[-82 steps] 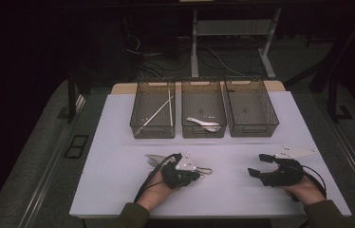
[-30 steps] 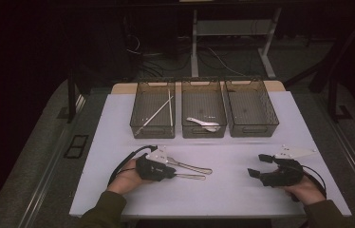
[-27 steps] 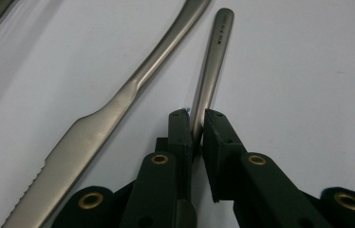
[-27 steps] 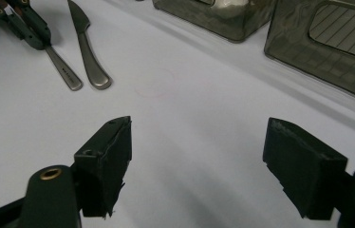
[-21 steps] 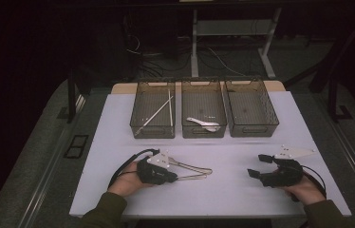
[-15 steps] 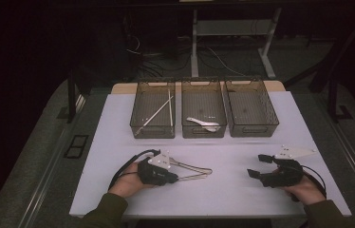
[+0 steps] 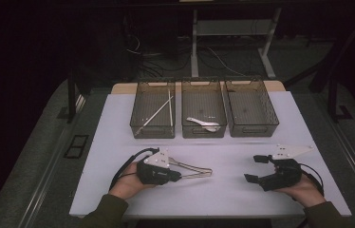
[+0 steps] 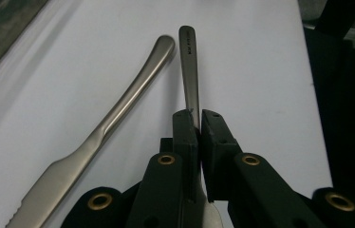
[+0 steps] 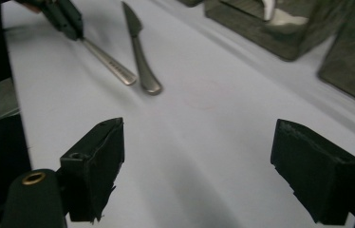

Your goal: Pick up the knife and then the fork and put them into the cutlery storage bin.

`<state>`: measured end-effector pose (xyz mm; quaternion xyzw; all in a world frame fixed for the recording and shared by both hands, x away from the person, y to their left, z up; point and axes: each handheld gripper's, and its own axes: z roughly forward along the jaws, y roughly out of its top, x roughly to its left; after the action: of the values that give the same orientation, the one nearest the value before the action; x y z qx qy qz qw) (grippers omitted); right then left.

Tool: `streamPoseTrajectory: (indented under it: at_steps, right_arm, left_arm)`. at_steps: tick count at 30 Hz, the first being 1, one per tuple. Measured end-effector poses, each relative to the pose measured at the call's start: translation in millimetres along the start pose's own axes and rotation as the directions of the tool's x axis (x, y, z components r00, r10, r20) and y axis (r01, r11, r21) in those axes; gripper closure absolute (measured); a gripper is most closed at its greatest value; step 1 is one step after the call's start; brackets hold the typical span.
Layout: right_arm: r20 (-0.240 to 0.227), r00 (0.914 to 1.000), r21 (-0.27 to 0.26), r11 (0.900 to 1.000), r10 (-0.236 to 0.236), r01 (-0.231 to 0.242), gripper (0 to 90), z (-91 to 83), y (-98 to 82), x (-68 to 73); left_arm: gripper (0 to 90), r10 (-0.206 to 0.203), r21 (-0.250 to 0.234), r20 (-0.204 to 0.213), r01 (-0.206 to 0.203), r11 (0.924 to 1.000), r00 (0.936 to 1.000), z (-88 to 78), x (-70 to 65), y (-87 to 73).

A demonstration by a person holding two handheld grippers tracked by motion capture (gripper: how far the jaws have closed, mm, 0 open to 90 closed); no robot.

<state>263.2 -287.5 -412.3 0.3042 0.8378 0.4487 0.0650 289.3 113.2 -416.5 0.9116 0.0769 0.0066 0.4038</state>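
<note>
**benchnewbie:** So the left gripper has its jaws clamped on the handle of a piece of steel cutlery, near the front of the white table. A table knife lies just beside it, their handle ends nearly touching. Any tips for getting it away clean?

**tongs_guy:** I can't tell whether it's a fork or a spoon, its head is hidden under the gripper. The grip looks thin and sits toward the head end, so I'd lift straight up and keep the handle level, otherwise it pivots between the pads. Don't drag sideways or you'll knock the knife.

**benchnewbie:** And the right gripper?

**tongs_guy:** Jaws wide apart, nothing between them, well off to the side. It's free to take the knife. The three mesh bins at the back look like the sorting spot.
</note>
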Motion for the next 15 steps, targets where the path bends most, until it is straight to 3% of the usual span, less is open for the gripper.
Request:
streamPoseTrajectory:
  at_steps: [9,12,15]
  right_arm:
    - [-0.068,0.9957,0.030,0.997,-0.064,0.066,18.8,10.3,19.3,8.5]
    - [-0.097,0.9916,0.037,0.995,-0.085,0.089,20.8,16.2,26.8,12.2]
    - [-0.142,0.9823,0.049,0.990,-0.122,0.130,23.1,26.3,38.7,18.4]
  left_arm:
    - [84.8,0.016,-0.031,0.004,-0.015,0.9994,0.9999,-1.8,-8.1,11.8]
    - [84.8,0.026,-0.027,0.005,-0.026,0.9993,0.9996,0.1,-10.7,15.8]
    - [84.7,0.041,-0.030,0.009,-0.041,0.9987,0.9991,2.3,-13.6,20.1]
